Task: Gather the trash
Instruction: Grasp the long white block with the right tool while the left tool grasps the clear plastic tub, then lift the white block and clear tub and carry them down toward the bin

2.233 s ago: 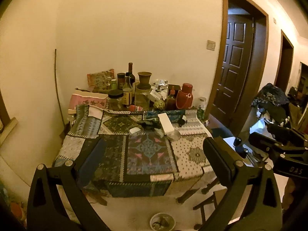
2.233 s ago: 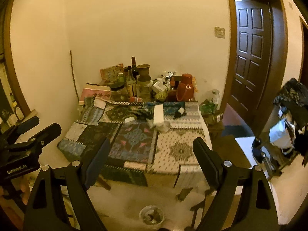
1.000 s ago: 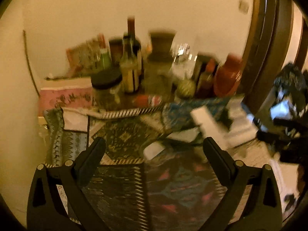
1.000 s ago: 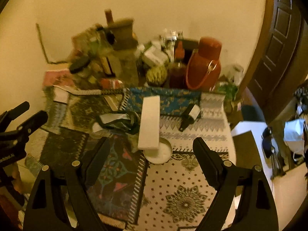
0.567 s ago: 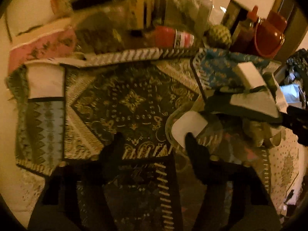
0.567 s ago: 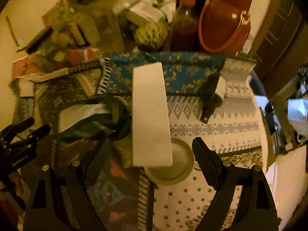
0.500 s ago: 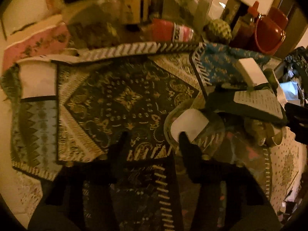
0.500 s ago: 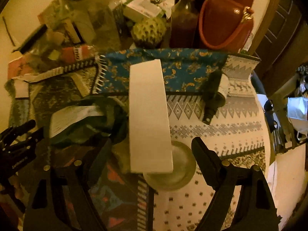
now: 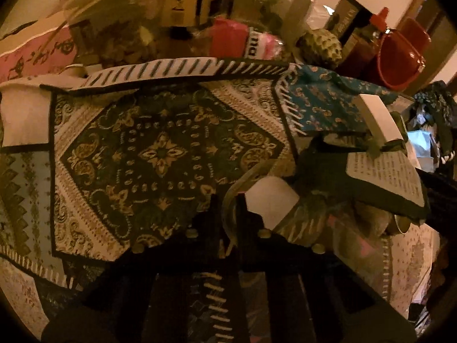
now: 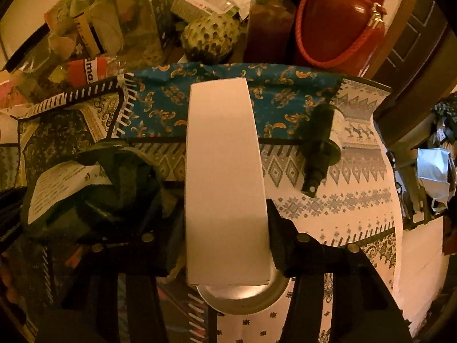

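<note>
Patchwork tablecloth (image 9: 160, 154), both grippers angled steeply down, left gripper (image 9: 228, 208) jaws closing, seemingly on clear lid rim (image 9: 228, 217), right gripper (image 10: 225, 228) jaws closing around white box (image 10: 225, 177).

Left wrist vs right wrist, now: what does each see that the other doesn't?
Left wrist only: the paisley patch's central medallion and a clear plastic container holding white paper. Right wrist only: the black pump bottle lying on the cloth, and the round grey lid under the white box's near end. Both: white box, green packet with a printed label, custard apple, red jug.
</note>
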`<state>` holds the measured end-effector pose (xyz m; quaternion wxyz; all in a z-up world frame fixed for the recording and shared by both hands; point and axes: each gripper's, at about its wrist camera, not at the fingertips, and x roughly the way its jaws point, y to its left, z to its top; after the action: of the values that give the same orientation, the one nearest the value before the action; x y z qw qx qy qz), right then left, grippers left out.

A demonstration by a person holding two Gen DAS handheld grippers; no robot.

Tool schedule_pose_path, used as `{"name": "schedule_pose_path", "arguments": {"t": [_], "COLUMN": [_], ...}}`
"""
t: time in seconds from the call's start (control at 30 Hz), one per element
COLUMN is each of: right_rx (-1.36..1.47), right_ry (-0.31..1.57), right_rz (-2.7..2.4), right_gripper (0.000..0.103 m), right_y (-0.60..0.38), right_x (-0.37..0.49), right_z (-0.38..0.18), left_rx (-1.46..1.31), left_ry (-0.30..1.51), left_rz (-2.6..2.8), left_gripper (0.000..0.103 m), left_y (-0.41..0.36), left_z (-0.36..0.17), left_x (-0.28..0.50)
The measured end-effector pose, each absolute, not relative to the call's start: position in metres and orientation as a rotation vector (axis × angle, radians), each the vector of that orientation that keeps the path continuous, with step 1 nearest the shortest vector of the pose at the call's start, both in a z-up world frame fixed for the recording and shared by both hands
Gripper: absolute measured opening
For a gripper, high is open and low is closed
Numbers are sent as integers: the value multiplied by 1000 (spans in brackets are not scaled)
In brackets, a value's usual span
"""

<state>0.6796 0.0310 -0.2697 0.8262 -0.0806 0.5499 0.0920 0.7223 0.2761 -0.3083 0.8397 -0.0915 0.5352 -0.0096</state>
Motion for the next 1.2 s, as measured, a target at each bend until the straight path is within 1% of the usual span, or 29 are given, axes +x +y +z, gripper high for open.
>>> {"name": "schedule_pose_path", "arguments": {"t": [0.03, 0.07, 0.2, 0.33, 0.6, 0.9, 1.2], "right_rx": [-172, -168, -105, -52, 19, 39, 22], "right_ry": [1165, 1156, 1122, 1076, 957, 823, 720], "right_rz": [196, 196, 211, 223, 279, 359, 431], "right_gripper": [48, 48, 48, 48, 48, 48, 48], "right_y": [29, 27, 13, 1, -22, -67, -122], "right_x": [678, 676, 668, 658, 627, 575, 527], "right_z": [-268, -265, -249, -229, -183, -126, -92], "left_rx": [-185, -171, -151, -170, -169, -184, -237], "left_ry": [1129, 1126, 1119, 1077, 906, 712, 606], "left_rz": [-18, -12, 13, 48, 139, 181, 236], "left_gripper": [8, 2, 1, 1, 1, 1, 1], "left_y": [275, 274, 270, 273, 259, 203, 139], "left_z": [-308, -308, -305, -286, -213, -130, -89], "left_x": [723, 724, 720, 705, 652, 582, 514]}}
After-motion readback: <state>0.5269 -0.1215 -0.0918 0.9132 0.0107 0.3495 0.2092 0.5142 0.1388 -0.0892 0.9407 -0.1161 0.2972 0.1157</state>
